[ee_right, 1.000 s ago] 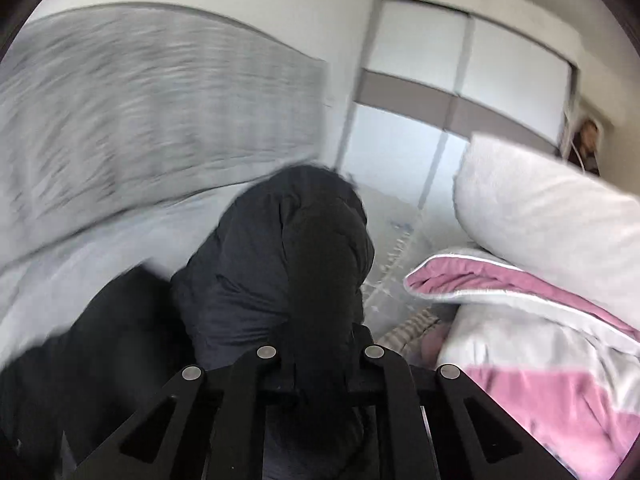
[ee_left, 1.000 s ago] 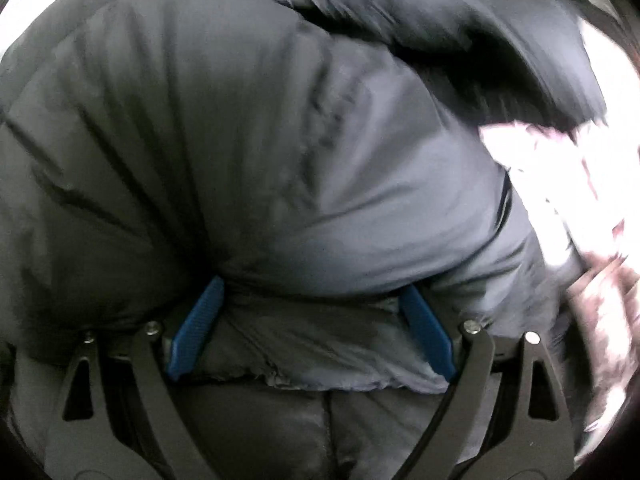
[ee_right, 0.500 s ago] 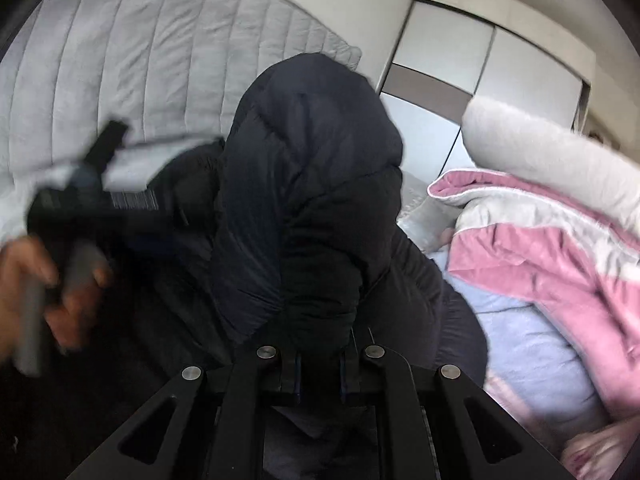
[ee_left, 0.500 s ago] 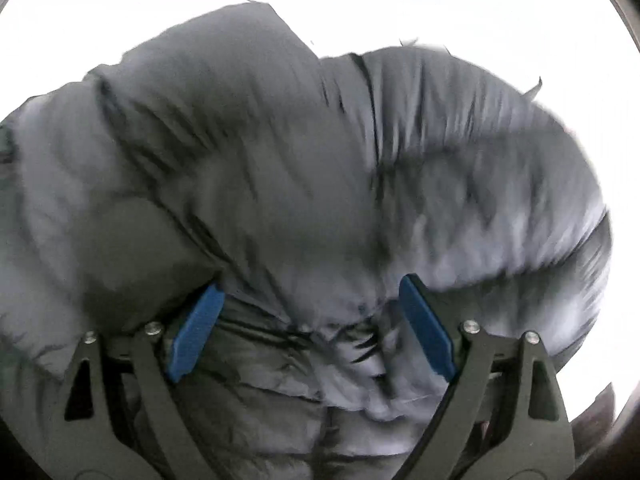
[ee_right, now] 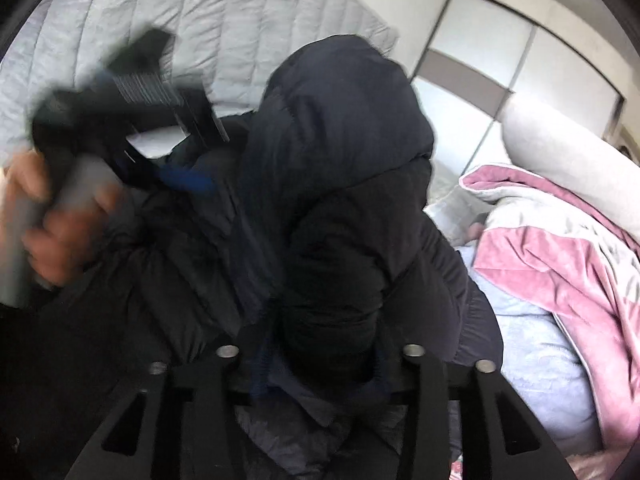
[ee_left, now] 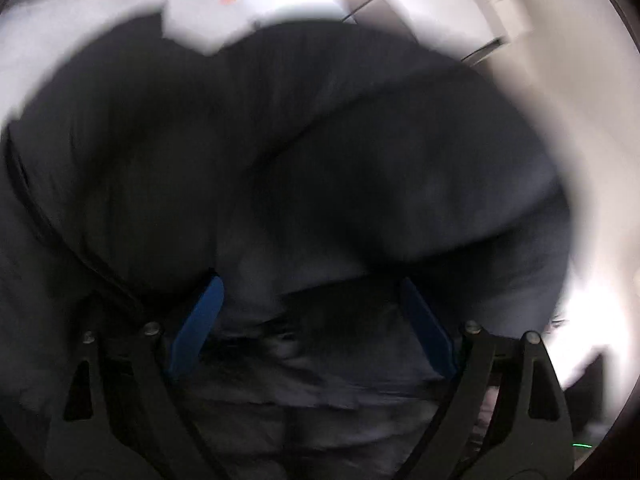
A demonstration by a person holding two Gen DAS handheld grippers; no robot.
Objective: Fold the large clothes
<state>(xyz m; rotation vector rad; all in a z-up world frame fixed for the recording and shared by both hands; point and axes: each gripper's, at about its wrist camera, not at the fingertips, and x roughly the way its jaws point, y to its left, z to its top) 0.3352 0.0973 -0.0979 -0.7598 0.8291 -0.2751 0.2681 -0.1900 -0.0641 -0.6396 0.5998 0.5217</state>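
A big dark padded jacket (ee_left: 320, 184) fills the left wrist view, blurred. My left gripper (ee_left: 312, 312) has its blue pads (ee_left: 198, 320) wide apart with jacket fabric bunched between them, not pinched. In the right wrist view the jacket (ee_right: 344, 168) hangs up in front of the camera. My right gripper (ee_right: 320, 360) is shut on a thick fold of it. The left gripper (ee_right: 132, 120) and the hand holding it show at the left of that view, against the jacket.
A grey quilted headboard (ee_right: 224, 28) stands behind. A pink and white duvet (ee_right: 560, 256) and a white pillow (ee_right: 560, 160) lie at the right on a pale blue sheet (ee_right: 532, 344). White wardrobe doors (ee_right: 500, 52) are at the back.
The jacket has been lifted off the bed and hangs from my right gripper. My left gripper has swung up, its view now facing wall and ceiling, and has come close at the left.
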